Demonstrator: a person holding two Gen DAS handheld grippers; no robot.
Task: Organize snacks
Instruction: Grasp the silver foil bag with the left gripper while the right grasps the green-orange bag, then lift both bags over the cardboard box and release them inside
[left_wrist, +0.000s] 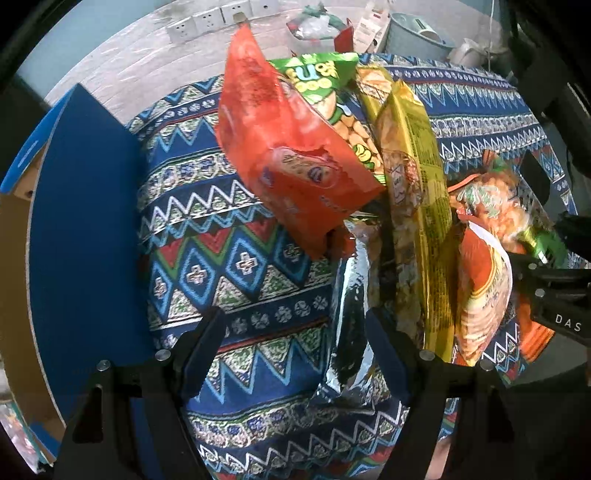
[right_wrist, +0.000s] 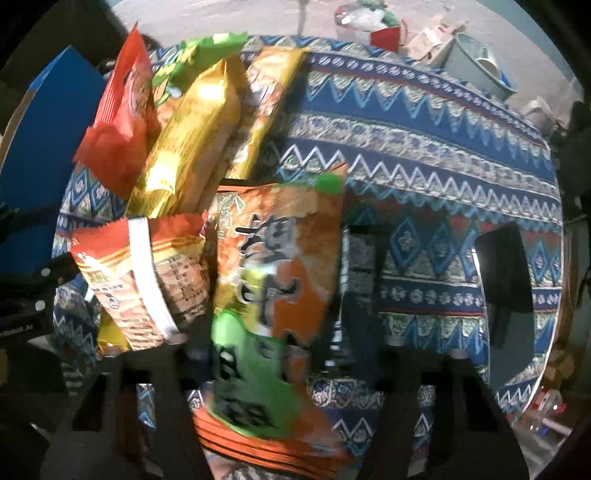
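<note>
Snack packets stand bunched on the patterned tablecloth (left_wrist: 229, 236): red packet (left_wrist: 291, 155), green packet (left_wrist: 332, 99), gold packet (left_wrist: 413, 177). Left gripper (left_wrist: 295, 354) hangs with jaws spread, a silver foil packet (left_wrist: 351, 325) between its fingers. Right gripper (right_wrist: 280, 369) is blurred; orange-green packet (right_wrist: 277, 266) sits at its jaws, grip indeterminable. Blue box (left_wrist: 85, 221) stands left.

red packet (left_wrist: 295, 155): upright, leaning on green packet (left_wrist: 332, 96)
gold packets (left_wrist: 413, 177): upright, right of red packet
orange-green packet (right_wrist: 273, 288): tilted, blurred, nearest right camera
</note>
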